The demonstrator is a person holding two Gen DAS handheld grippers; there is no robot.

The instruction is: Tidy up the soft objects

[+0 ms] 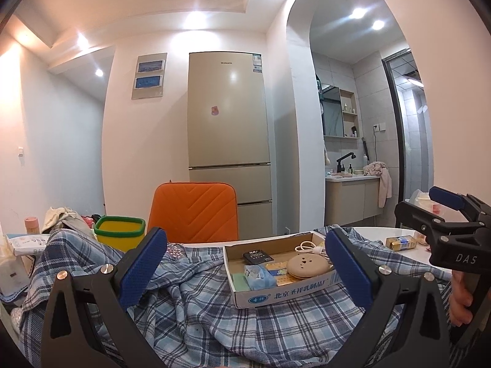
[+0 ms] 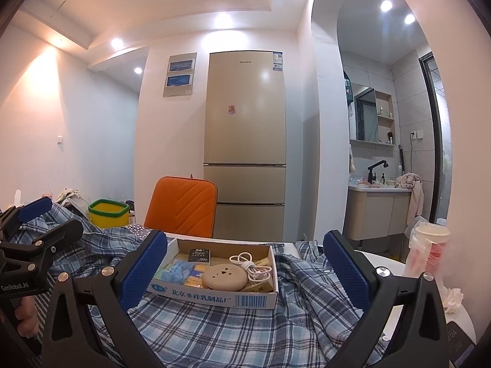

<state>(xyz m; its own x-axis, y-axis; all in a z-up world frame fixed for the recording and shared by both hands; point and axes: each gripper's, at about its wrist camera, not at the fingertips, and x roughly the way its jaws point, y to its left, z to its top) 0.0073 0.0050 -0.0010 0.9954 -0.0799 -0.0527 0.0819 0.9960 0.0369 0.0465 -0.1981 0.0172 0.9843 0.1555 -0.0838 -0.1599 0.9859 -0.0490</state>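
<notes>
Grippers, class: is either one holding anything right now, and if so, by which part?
Nothing is held. The left gripper and right gripper are both open, with no cloth between their pads, above the plaid shirt that the box rests on.

Orange chair [image 2: 181, 208] (fridge [image 2: 245, 141] behind)

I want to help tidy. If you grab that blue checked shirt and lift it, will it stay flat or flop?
Probably flop: the blue checked shirt already lies in soft wrinkles and folds. It looks thin, so likely light. But the cardboard box sits on it, so pulling could drag or tip the box.
</notes>
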